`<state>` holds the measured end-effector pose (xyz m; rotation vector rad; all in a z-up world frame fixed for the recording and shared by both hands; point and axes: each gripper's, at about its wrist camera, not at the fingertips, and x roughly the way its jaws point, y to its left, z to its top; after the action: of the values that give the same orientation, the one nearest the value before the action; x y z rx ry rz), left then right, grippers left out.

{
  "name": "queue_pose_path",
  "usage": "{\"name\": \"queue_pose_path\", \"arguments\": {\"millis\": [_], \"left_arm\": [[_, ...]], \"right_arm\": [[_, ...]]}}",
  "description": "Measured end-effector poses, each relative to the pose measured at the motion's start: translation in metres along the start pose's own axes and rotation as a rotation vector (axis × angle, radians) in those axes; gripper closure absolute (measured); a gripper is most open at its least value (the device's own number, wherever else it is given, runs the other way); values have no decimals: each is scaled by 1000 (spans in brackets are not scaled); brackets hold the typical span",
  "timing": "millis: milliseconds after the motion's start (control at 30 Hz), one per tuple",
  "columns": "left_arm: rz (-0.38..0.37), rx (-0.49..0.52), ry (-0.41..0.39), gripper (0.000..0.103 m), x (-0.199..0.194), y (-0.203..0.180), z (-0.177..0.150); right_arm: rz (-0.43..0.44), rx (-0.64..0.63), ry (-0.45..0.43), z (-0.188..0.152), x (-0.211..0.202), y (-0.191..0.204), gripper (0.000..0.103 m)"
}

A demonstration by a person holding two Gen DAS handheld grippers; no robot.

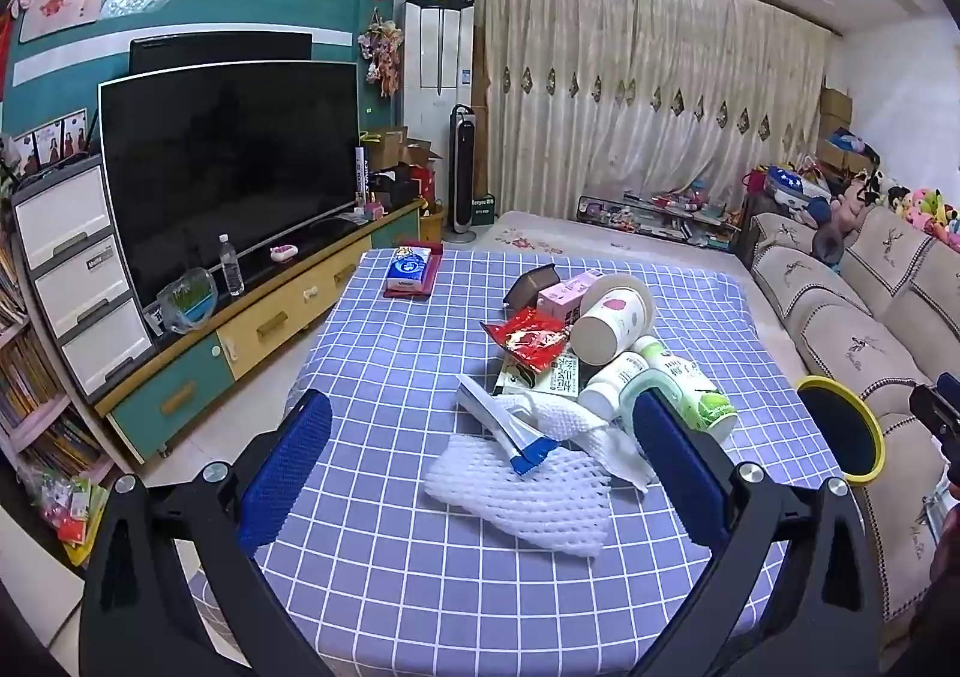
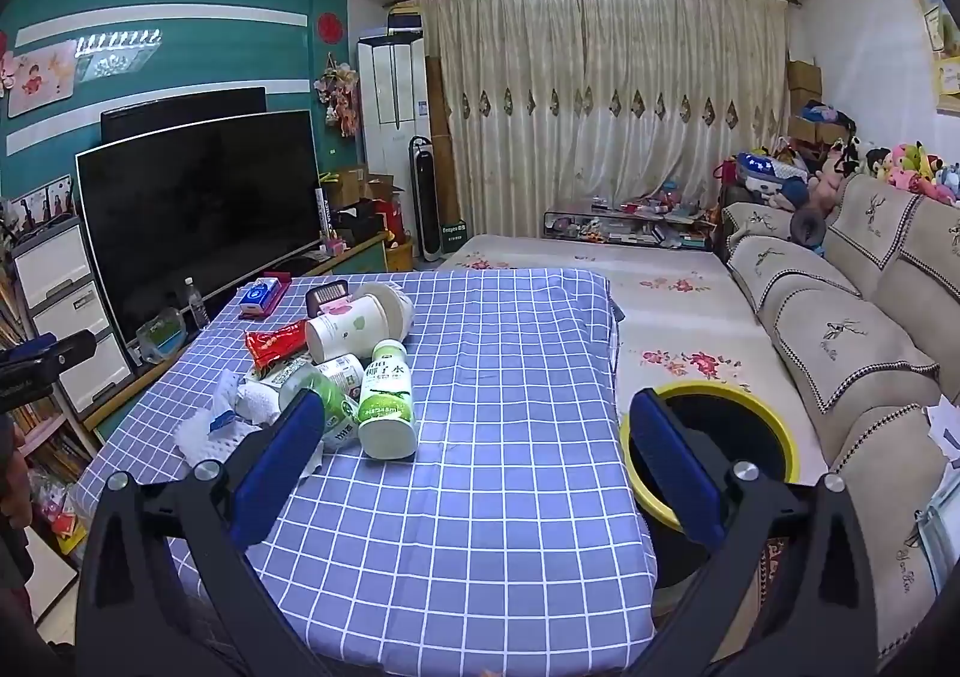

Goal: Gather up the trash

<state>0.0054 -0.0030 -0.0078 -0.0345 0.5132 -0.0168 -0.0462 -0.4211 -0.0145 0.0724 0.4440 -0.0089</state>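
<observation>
A living room is shown, with a dark television along the left wall, drawn curtains at the back and a sofa at the right; a table (image 1: pixel 390 587) covered by a blue checked cloth fills the lower centre of both views. The trash is heaped right of centre in the left wrist view and at centre left in the right wrist view. One yellow-rimmed bin (image 2: pixel 711 431) is seen at the lower right of the right wrist view, beside the table edge.

Counted in the heap: two white foam nets (image 1: pixel 516 491), one paper cup (image 1: pixel 612 326) lying on its side, one red snack wrapper (image 1: pixel 528 341), three plastic bottles, among them one green-labelled bottle (image 2: pixel 387 401), one pink carton (image 1: pixel 564 296) and one blue-and-white wrapper (image 1: pixel 510 425). Smaller packets beneath cannot be counted.

The nets and wrappers are judged light and soft, to be pinched at a free edge. The cup is judged crushable, best taken lightly across its wall. The bottles are judged stiff and slippery, best gripped mid-body.

The left gripper (image 1: pixel 480 449) and right gripper (image 2: pixel 474 437) are both spread fully and hold nothing.
</observation>
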Motion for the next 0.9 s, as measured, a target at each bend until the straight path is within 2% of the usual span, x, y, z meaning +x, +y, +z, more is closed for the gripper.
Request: {"name": "queue_pose_path", "arguments": {"millis": [900], "left_arm": [[-37,15,25,4,9,-8,-2]], "right_arm": [[-9,19,15,-1,3,-4,6]]}}
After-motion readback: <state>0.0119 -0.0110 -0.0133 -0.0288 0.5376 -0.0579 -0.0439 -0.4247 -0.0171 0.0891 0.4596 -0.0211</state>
